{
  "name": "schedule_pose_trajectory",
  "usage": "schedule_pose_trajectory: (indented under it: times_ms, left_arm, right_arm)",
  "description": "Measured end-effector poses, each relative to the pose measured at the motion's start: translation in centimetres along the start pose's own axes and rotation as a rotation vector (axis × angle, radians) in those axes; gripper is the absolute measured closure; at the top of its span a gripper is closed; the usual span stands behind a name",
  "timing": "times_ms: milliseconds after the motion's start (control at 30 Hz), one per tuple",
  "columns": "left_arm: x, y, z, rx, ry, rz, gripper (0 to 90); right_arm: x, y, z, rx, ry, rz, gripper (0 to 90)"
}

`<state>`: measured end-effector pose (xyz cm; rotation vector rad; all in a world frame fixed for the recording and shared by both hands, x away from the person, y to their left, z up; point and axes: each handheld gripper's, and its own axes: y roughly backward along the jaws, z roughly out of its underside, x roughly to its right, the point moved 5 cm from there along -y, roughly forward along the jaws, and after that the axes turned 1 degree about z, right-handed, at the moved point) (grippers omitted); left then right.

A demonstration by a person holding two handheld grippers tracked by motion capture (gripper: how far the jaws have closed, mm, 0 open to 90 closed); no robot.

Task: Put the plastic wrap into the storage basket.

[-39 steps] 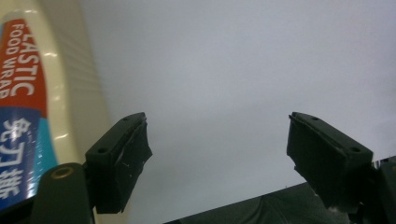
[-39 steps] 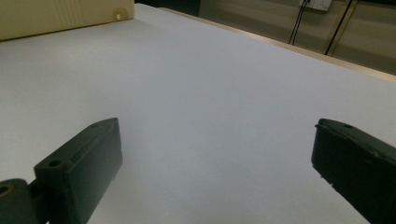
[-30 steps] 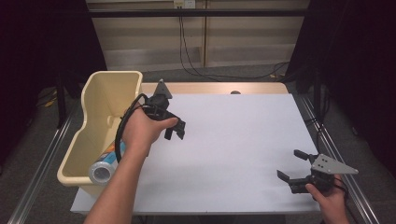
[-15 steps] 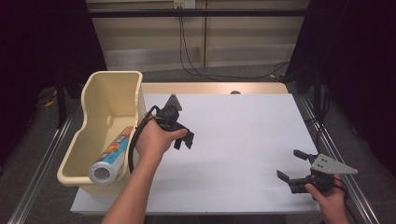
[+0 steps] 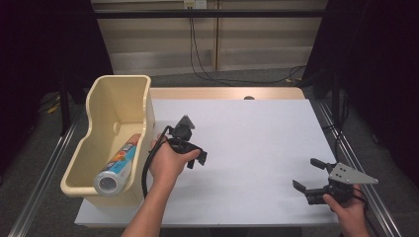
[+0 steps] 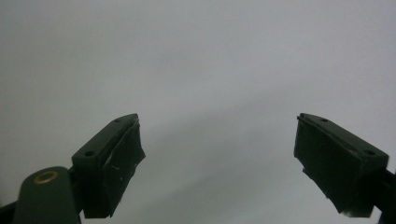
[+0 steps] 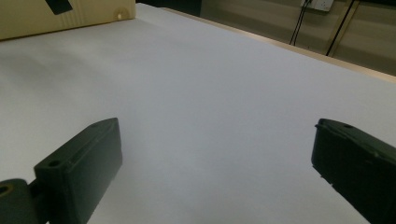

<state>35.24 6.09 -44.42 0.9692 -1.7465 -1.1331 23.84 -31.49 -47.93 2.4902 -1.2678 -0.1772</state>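
The surface [image 5: 247, 143] wears a matt white sheet, smooth like paper, with a pale wood edge at its far side. The bin [image 5: 106, 113] is cream plastic with a soft sheen. Inside the bin, the roll [image 5: 117, 165] has a glossy printed wrap and a silvery, shiny end. The tongs [image 6: 217, 163] are matt black plastic.

The can's [image 5: 117, 165] label is too small to read in the high view, and the tub's [image 5: 102, 116] near wall hides its lower side. The left hand [image 5: 168, 160] covers most of the left gripper [image 5: 196, 159]. In the right gripper view the tub [image 7: 42, 16] is cut off by the top edge
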Motion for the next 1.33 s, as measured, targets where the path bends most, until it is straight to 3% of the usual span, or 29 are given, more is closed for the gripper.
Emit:
schedule_pose_trajectory:
  times_ms: [100, 200, 267, 367, 400, 433, 667, 900, 1100, 1200, 1333]
  left_arm:
    - [-0.2, -0.6, 0.3, 0.050, -0.023, -0.006, 13.8]
    - [-0.5, -1.3, 0.8, 0.145, -0.048, -0.007, 13.5]
    - [-0.5, -1.4, 1.0, 0.161, -0.064, -0.002, 13.2]
    - [-0.7, -1.8, 1.4, 0.236, -0.091, -0.006, 13.0]
    - [-0.8, -2.0, 1.7, 0.289, -0.109, -0.008, 12.5]
    - [-0.8, -2.0, 1.7, 0.289, -0.109, -0.008, 12.4]
    - [-1.4, -2.1, 2.9, 0.482, -0.182, -0.039, 11.5]
    - [-1.9, -2.1, 3.7, 0.584, -0.203, -0.050, 11.4]
    - [-2.4, -1.8, 4.6, 0.728, -0.221, -0.052, 10.5]
    - [-2.7, -1.6, 4.8, 0.761, -0.214, -0.042, 10.5]
    - [-2.8, -1.5, 4.7, 0.767, -0.214, -0.032, 9.3]
  right_arm:
    - [0.0, 0.0, 0.0, 0.000, 0.002, 0.000, 1.3]
    - [0.0, 0.0, 0.0, 0.001, 0.002, 0.000, 1.3]
    - [0.0, 0.0, 0.0, 0.001, 0.002, 0.000, 1.3]
    - [0.0, 0.0, 0.0, 0.001, 0.004, 0.000, 1.3]
    - [0.0, 0.0, 0.0, -0.001, 0.006, 0.000, 1.3]
    - [0.0, 0.0, 0.0, -0.001, 0.006, 0.000, 1.3]
    - [-0.1, -0.1, 0.0, -0.002, 0.007, 0.001, 1.3]
    - [-0.1, -0.2, 0.0, -0.004, 0.010, -0.002, 1.3]
    - [-0.2, -0.3, 0.1, -0.008, 0.015, -0.006, 1.3]
    - [-0.3, -0.4, 0.1, -0.013, 0.017, -0.007, 1.3]
    - [-0.6, -0.4, 0.1, -0.014, 0.021, -0.010, 1.3]
